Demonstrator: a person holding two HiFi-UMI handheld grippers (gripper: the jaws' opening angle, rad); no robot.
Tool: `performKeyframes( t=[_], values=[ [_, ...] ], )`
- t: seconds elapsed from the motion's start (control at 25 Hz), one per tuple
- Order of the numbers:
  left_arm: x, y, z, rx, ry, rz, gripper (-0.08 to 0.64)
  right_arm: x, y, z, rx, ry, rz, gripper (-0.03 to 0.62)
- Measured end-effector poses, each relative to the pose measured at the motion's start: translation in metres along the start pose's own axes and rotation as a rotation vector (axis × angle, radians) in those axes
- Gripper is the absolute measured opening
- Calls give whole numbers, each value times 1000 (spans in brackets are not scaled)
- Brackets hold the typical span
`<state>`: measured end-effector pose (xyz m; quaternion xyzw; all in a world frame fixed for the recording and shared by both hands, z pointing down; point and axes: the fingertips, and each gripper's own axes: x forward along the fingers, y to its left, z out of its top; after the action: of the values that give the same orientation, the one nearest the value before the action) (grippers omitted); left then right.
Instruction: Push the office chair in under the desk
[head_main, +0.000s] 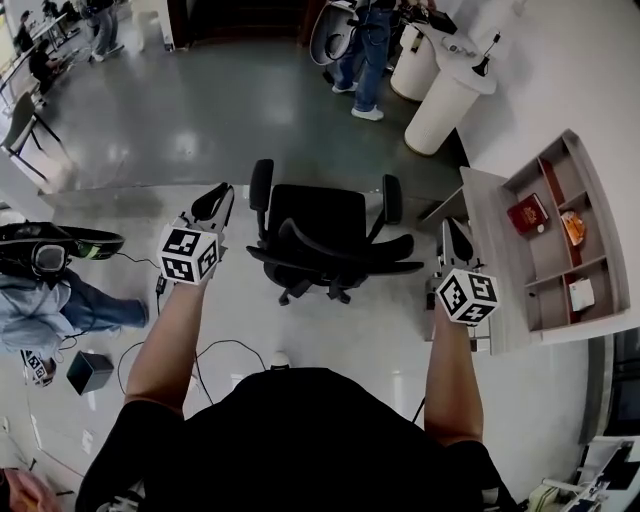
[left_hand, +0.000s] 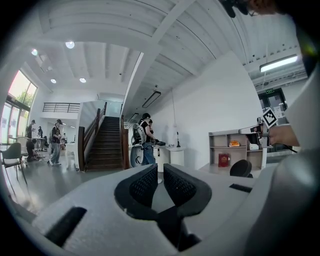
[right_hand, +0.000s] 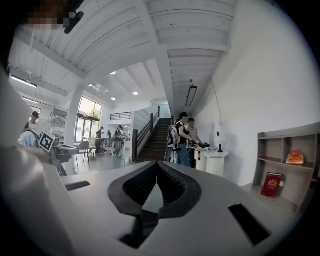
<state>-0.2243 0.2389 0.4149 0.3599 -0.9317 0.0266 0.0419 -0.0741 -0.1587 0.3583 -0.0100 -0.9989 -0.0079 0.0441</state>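
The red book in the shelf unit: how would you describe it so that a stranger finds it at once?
Look at the grey shelf unit against the white wall, right of the black office chair. In its lowest compartment stands a red book. It is the only red thing there; its neighbours are an orange thing and a white thing.

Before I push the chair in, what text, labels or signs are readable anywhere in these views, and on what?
None can be read.
Red book on the shelf unit: gold cover print, too small.
Green sign above the far doorway: blurred.
Cubes on left gripper and right gripper: square markers only, no words.
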Motion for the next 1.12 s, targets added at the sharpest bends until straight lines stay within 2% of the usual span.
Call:
performKeyframes(
  t=[0.24, 0.36, 0.44, 0.72, 1.12],
  values=[
    [9, -11, -1, 2, 7, 19, 48, 5, -23, -4, 4, -1, 22, 11],
    [10, -13, 7, 17, -5, 57, 48, 11, -33, 1, -4, -20, 61, 11],
    [10, -15, 11, 0, -13, 80, 48, 13, -40, 3, -10, -23, 82, 11],
    [9, -18, 24, 17, -31, 124, 48, 25, -51, 10, -19, -39, 122, 11],
    [20, -22, -8, 118, 87, 109, 48, 38, -47, -20, -95, 66, 160, 12]
  ],
)
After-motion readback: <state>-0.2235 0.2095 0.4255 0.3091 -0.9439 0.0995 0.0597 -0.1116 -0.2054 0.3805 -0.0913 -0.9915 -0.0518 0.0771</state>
